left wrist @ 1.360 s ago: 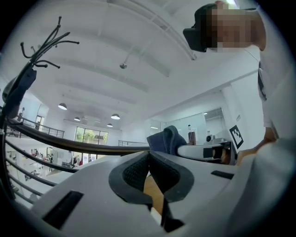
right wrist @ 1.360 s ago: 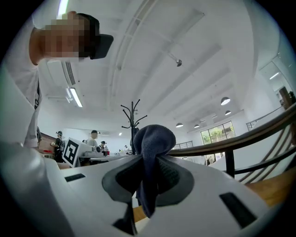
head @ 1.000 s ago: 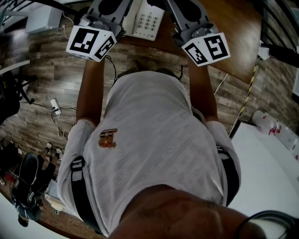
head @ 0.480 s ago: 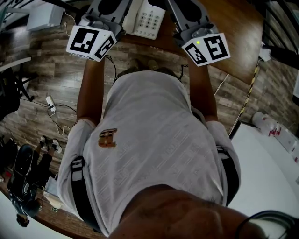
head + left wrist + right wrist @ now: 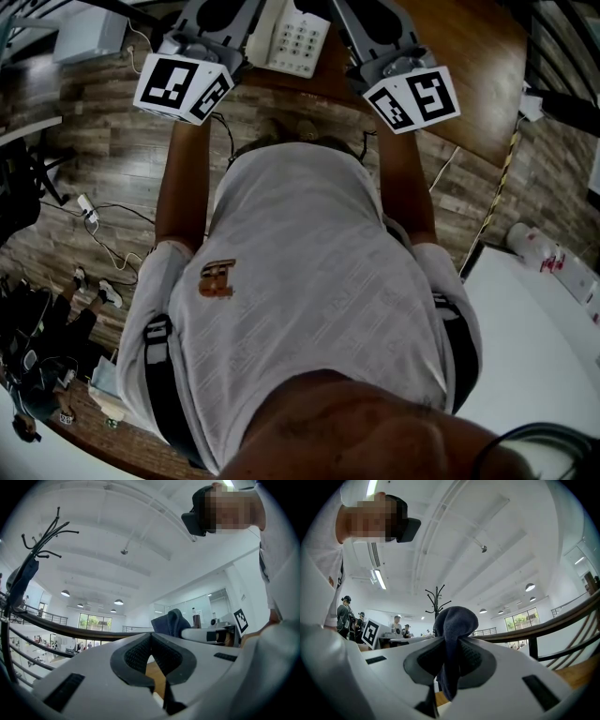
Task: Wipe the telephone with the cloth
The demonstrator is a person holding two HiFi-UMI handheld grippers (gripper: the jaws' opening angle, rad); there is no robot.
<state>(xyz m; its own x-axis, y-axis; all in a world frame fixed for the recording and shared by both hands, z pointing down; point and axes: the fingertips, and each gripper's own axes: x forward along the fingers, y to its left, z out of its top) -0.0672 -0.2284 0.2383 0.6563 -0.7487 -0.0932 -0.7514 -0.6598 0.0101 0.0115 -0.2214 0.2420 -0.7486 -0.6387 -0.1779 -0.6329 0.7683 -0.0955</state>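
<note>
The telephone [image 5: 292,39] sits near the bench [image 5: 469,66] edge, with bare wood to its right. Both arms stretch forward flanking it: left gripper [image 5: 150,657] clenched empty, right gripper [image 5: 446,654] grasping the cloth [image 5: 454,620].

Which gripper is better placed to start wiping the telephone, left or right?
Right. The right gripper has the dark cloth clamped in its jaws, while the left gripper is shut and empty. The telephone lies between them.
</note>
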